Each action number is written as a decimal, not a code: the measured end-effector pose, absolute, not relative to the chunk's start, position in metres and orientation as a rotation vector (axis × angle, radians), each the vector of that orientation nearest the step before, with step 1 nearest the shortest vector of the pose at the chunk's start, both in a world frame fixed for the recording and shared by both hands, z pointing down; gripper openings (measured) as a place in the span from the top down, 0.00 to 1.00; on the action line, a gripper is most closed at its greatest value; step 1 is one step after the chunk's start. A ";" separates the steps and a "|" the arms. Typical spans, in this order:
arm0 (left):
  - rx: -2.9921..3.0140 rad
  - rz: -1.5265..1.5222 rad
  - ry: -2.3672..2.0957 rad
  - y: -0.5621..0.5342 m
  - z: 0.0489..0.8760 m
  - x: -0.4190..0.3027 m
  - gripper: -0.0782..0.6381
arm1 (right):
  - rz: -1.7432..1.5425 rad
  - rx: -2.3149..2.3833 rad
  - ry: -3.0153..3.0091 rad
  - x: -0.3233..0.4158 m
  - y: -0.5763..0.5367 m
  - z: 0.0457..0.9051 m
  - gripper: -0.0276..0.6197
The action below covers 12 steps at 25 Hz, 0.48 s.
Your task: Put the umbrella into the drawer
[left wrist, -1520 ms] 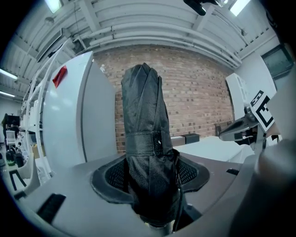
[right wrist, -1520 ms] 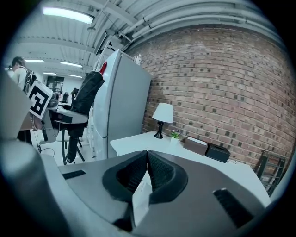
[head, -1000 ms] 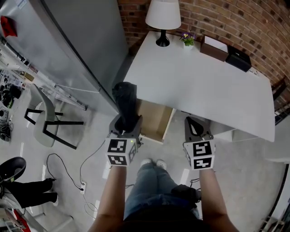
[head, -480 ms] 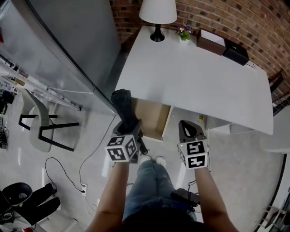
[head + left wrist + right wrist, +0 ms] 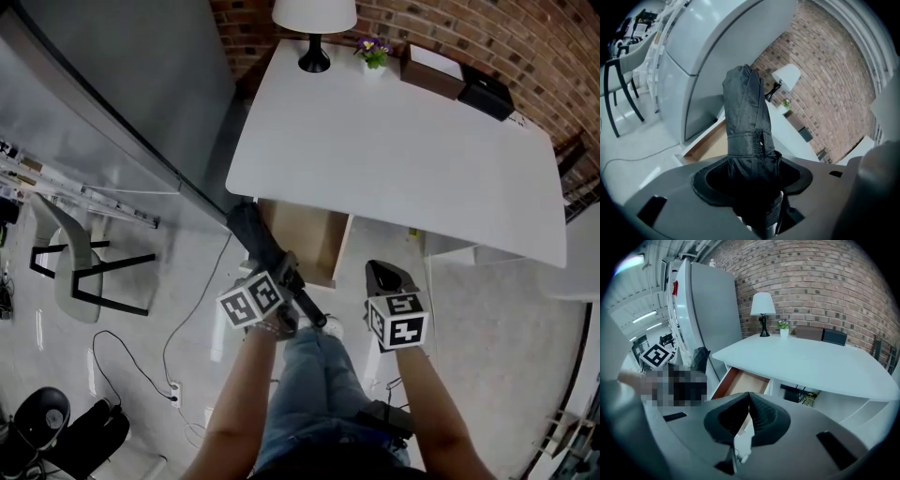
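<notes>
The folded black umbrella (image 5: 251, 230) slants from beside the table's front left corner down to its handle near my knees. My left gripper (image 5: 273, 269) is shut on the umbrella's middle; in the left gripper view the umbrella (image 5: 747, 117) rises out from between the jaws of my left gripper (image 5: 757, 190), fabric end forward. The open wooden drawer (image 5: 302, 242) sticks out from under the white table (image 5: 394, 141), just right of the umbrella. My right gripper (image 5: 387, 278) hangs right of the drawer, its jaws shut and empty. The right gripper view shows that right gripper (image 5: 748, 397) before the drawer (image 5: 740, 383).
A lamp (image 5: 314, 19), a small flower pot (image 5: 372, 52), a brown box (image 5: 431, 70) and a black box (image 5: 483, 94) line the table's far edge by the brick wall. A tall grey cabinet (image 5: 122, 84) stands at left, with a chair (image 5: 70, 272) and a floor cable (image 5: 178, 375).
Both grippers have sunk towards the floor. The left one has rolled, so the umbrella now lies slanted with its handle towards the lower right instead of standing straight ahead.
</notes>
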<state>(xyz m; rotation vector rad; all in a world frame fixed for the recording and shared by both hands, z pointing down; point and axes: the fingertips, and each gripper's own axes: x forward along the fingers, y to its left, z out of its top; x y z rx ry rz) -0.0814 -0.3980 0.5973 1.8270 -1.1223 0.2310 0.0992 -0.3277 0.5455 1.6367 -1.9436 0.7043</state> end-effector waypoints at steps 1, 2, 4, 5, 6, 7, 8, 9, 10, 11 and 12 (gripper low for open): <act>1.799 0.231 -1.112 -0.397 0.606 -0.079 0.55 | 0.712 1.624 -1.940 0.099 -0.327 0.550 0.96; 1.772 0.232 -1.102 -0.397 0.615 -0.077 0.55 | 0.717 1.611 -1.938 0.098 -0.326 0.555 0.96; 1.727 0.238 -1.086 -0.399 0.633 -0.072 0.55 | 0.721 1.585 -1.937 0.096 -0.326 0.562 0.96; 1.708 0.240 -1.079 -0.402 0.641 -0.070 0.55 | 0.722 1.574 -1.937 0.095 -0.326 0.566 0.96; 1.692 0.241 -1.071 -0.404 0.648 -0.068 0.55 | 0.723 1.564 -1.937 0.094 -0.327 0.569 0.96; 1.680 0.243 -1.062 -0.406 0.654 -0.065 0.55 | 0.725 1.557 -1.936 0.094 -0.328 0.572 0.96; 1.670 0.249 -1.050 -0.408 0.660 -0.062 0.55 | 0.728 1.553 -1.936 0.093 -0.329 0.575 0.96; 1.661 0.259 -1.039 -0.410 0.667 -0.059 0.55 | 0.733 1.550 -1.934 0.094 -0.330 0.578 0.96; 1.653 0.272 -1.027 -0.412 0.673 -0.056 0.55 | 0.740 1.549 -1.931 0.094 -0.331 0.581 0.96; 1.647 0.285 -1.018 -0.415 0.679 -0.053 0.55 | 0.748 1.549 -1.927 0.095 -0.332 0.584 0.96; 1.641 0.295 -1.010 -0.417 0.684 -0.051 0.55 | 0.756 1.550 -1.923 0.095 -0.332 0.587 0.96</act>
